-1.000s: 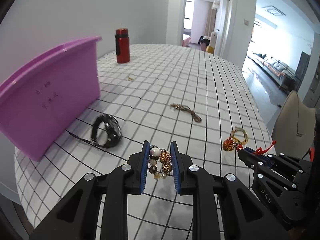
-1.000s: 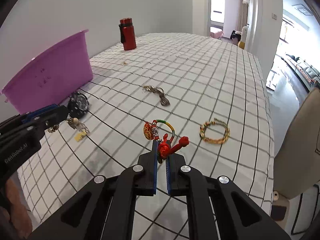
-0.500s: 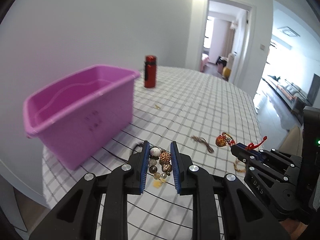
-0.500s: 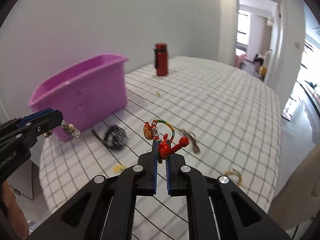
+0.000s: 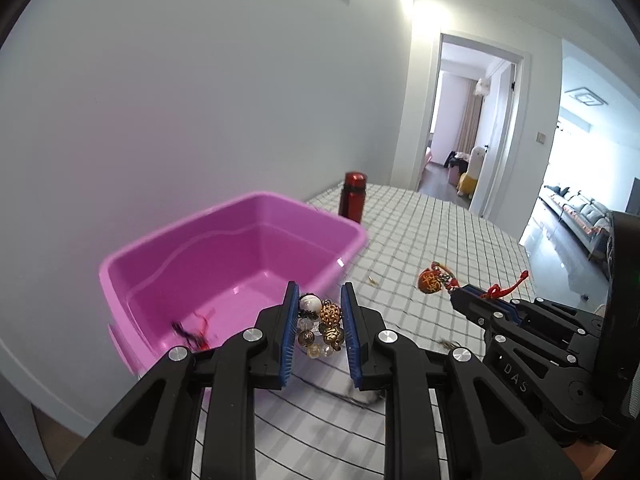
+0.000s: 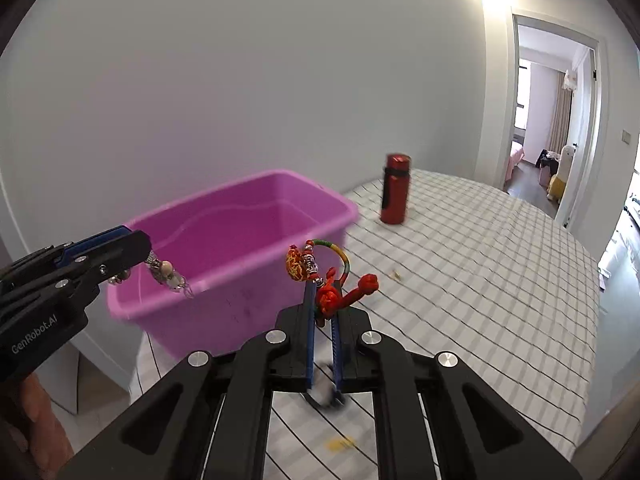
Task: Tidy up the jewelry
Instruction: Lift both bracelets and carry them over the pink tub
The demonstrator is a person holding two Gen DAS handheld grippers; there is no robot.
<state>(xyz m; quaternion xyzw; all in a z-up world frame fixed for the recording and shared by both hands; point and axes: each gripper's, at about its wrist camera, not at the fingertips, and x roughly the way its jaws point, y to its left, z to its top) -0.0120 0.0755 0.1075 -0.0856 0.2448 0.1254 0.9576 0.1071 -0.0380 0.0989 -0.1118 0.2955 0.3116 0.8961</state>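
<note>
Both loads lifted off the checked tablecloth (image 6: 480, 264) to the pink plastic tub (image 5: 240, 240), drop-off near: left gripper (image 5: 319, 326) clamped on mixed-bead bracelet (image 5: 320, 326), right gripper (image 6: 323, 320) on red knotted-cord bracelet (image 6: 328, 284)

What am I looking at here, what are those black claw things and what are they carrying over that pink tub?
No robot here: a person holds a two-finger gripper in each hand, and each carries a wide-angle camera looking along its fingers. So one picture comes from the left gripper, the other from the right gripper, and each also catches the other tool from the side.

The left one pinches a beaded bracelet of pale, gold and clear beads. The right one is shut on a red knotted cord bracelet with a red and gold charm.

Both are near a pink plastic tub on a table with a checked tablecloth. Something small, dark and red already lies in the tub. A red bottle stands beyond it.
</note>
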